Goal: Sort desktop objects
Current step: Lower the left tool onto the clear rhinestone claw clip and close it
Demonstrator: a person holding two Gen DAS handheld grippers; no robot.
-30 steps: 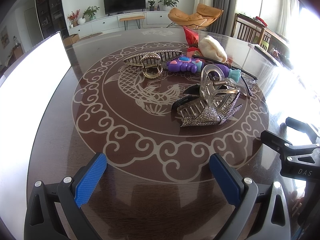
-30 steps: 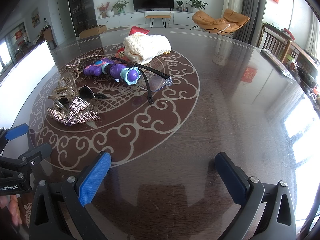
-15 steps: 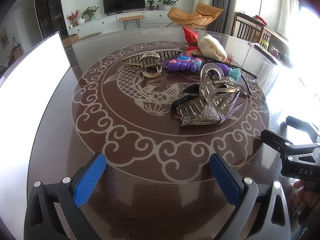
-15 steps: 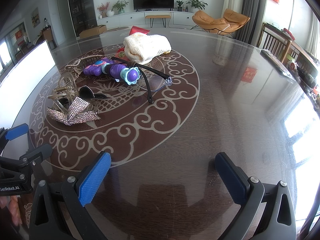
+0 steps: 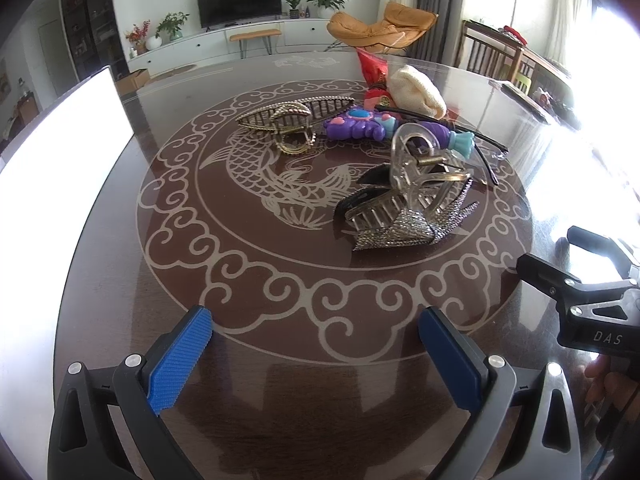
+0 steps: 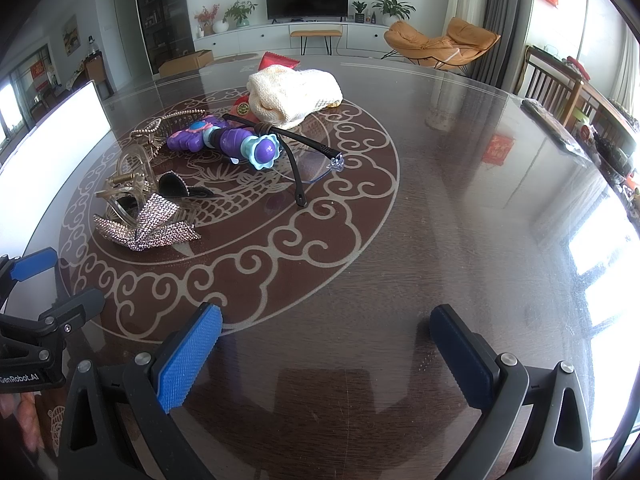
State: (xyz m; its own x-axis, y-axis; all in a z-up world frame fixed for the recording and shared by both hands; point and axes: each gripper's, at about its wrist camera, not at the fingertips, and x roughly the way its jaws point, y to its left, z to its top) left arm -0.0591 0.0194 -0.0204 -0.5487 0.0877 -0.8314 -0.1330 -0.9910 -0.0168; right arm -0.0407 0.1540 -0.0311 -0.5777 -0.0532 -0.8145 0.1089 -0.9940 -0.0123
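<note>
Both the left gripper [image 5: 316, 344] and right gripper [image 6: 328, 344] hang with fingers wide apart, holding nothing, over the near worktop [image 6: 440, 220]. Sorting looks unstarted: the rhinestone clip [image 5: 408, 228], purple toy [image 6: 224, 140] and glasses [image 6: 312, 152] sit clustered farther off. Next, reach forward for 1 item.

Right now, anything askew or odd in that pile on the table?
Nothing damaged or spilled, just unsorted clutter. The clear claw clip stands tipped against the rhinestone bow clip, and the glasses lie open with an arm draped over the purple toy. Both grippers are open and empty.
</note>
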